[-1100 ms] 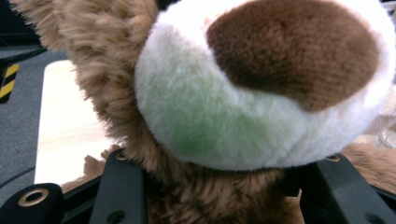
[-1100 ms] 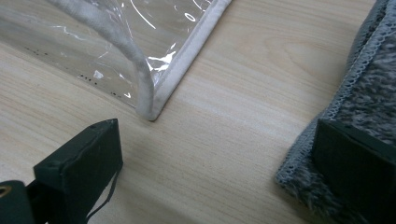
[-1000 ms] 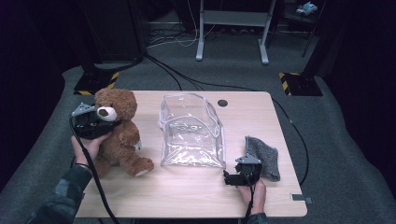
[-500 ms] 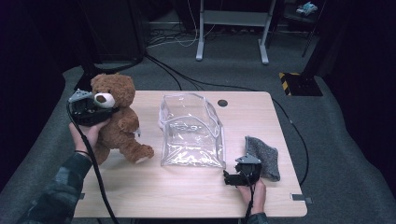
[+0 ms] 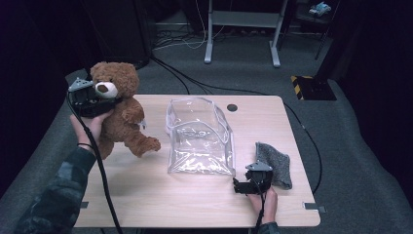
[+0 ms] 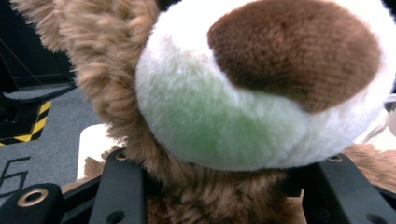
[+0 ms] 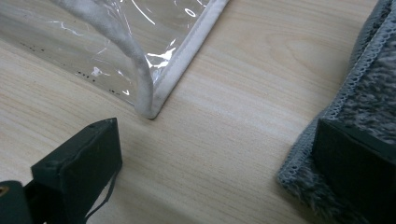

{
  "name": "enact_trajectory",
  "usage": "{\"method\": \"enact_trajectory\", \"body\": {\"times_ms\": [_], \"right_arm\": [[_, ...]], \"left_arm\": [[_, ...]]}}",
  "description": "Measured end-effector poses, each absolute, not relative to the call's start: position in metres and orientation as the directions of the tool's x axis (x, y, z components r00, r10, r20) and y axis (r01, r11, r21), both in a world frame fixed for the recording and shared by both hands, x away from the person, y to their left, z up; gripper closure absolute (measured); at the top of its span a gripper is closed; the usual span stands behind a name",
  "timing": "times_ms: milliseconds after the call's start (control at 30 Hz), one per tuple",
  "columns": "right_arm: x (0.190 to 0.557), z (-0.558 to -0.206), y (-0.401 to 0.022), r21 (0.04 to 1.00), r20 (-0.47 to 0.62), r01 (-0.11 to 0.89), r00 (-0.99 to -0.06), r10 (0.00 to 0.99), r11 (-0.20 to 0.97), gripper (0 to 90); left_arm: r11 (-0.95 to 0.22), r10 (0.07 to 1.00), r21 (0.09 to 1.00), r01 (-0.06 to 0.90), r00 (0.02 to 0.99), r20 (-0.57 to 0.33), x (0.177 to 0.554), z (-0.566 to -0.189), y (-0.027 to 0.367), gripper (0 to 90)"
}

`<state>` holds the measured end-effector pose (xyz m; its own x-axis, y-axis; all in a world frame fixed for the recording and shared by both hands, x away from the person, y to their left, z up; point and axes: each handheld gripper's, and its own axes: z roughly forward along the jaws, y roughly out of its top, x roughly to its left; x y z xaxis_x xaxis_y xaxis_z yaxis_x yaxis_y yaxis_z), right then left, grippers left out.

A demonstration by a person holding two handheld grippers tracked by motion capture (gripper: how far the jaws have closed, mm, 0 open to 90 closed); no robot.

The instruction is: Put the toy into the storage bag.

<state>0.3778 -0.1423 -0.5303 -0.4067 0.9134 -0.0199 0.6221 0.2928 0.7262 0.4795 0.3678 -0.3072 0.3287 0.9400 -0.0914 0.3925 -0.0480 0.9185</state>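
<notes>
So the left gripper (image 5: 95, 105) has the teddy bear (image 5: 122, 114) clamped around the neck, just under its white muzzle, jaws about half closed into the fur. The bear hangs over the left end of the table (image 5: 160, 195), tilted, one foot low near the wood, so I'd call this the carry step: bear picked up, on its way to the clear plastic bag (image 5: 199, 139) lying mid-table with its open mouth at the far end.

The right gripper (image 5: 243, 186) rests on the table near the front edge, jaws spread wide and holding nothing. In the right gripper view one jaw sits by the bag's near corner (image 7: 149, 109) and the other is over the edge of the grey cloth (image 7: 364, 107).

Next move, I reckon: swing the bear across and feed it in through the mouth. Tricky bit is the floppy bag, which will probably slide or collapse unless the right gripper pins it or holds it open. The cloth is off to the right, not in the path.
</notes>
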Motion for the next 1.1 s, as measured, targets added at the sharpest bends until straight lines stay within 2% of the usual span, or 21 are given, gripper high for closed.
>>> {"method": "enact_trajectory", "body": {"times_ms": [667, 1100], "right_arm": [[0.378, -0.530, -0.142, 0.724, -0.011, 0.628, -0.402, 0.916, 0.284, 1.2], [0.378, -0.530, -0.142, 0.725, -0.015, 0.626, -0.404, 0.915, 0.288, 1.2]], "left_arm": [[-0.053, 0.962, 0.938, 0.342, 0.271, -0.045, 0.502, -0.260, 0.366, 49.6], [-0.058, 0.970, 0.949, 0.309, 0.244, -0.020, 0.522, -0.232, 0.351, 49.5]]}}
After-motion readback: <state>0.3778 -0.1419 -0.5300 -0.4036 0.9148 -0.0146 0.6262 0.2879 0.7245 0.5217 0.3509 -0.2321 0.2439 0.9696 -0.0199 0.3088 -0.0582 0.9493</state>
